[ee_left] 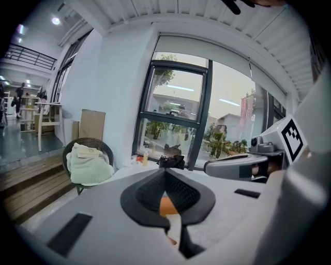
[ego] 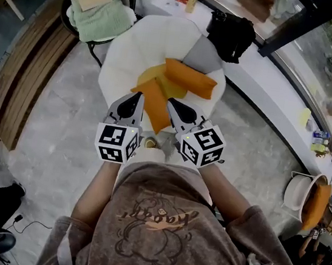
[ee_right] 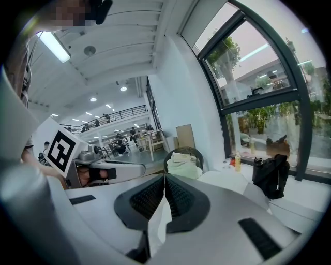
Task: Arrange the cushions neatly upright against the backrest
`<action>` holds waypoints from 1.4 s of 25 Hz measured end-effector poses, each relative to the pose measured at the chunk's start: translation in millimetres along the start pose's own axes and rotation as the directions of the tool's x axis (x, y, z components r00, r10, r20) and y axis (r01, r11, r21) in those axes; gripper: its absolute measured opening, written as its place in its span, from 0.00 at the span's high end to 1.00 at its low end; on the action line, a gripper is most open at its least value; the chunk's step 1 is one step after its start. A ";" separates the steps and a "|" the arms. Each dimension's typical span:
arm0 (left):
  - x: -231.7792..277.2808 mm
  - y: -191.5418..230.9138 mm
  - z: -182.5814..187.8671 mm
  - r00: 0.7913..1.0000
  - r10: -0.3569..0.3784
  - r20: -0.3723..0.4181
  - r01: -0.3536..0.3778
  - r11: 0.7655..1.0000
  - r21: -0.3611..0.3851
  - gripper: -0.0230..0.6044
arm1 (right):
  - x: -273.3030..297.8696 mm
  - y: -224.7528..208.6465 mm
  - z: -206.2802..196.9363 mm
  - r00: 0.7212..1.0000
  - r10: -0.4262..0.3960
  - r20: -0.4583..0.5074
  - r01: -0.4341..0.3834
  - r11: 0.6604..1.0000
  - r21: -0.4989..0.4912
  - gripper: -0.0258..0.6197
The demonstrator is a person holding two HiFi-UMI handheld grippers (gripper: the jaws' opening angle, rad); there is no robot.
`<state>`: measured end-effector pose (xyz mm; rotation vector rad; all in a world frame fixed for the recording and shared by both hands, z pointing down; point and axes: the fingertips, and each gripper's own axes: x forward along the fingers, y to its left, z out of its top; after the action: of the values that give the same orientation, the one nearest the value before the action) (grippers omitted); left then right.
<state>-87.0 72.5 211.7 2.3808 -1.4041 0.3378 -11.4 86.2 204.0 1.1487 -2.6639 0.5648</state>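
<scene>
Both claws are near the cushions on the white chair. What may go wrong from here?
1. The left claw and right claw are shut; pushed on like this, they may shove the near orange cushion instead of gripping it.
2. That cushion lies by the front edge of the white chair, so it might slide to the floor.
3. It overlaps the yellow cushion, which may be dragged along.

Matt cloth orange cushions (ego: pixel 189 78) on a smooth white armchair (ego: pixel 135 45); glossy grey stone floor (ego: pixel 55 135); slatted wooden platform (ego: pixel 24 72); fluffy green cloth (ego: pixel 102 19).
</scene>
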 end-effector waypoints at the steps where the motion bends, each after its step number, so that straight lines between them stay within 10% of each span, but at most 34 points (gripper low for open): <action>1: 2.6 2.9 0.1 1.000 0.007 0.002 -0.007 1.000 0.000 0.96 | 5.1 -1.3 0.0 1.000 0.009 -0.002 -0.009 1.000 -0.006 0.92; 35: 117.9 95.5 -51.7 0.944 0.322 -0.075 -0.330 0.929 -0.168 0.96 | 148.1 -99.5 -38.7 0.944 0.269 -0.191 -0.273 0.962 0.007 0.92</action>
<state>-115.6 -41.8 320.3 1.9830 -1.7325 0.3330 -39.3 -58.0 312.6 0.6849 -2.6672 0.6548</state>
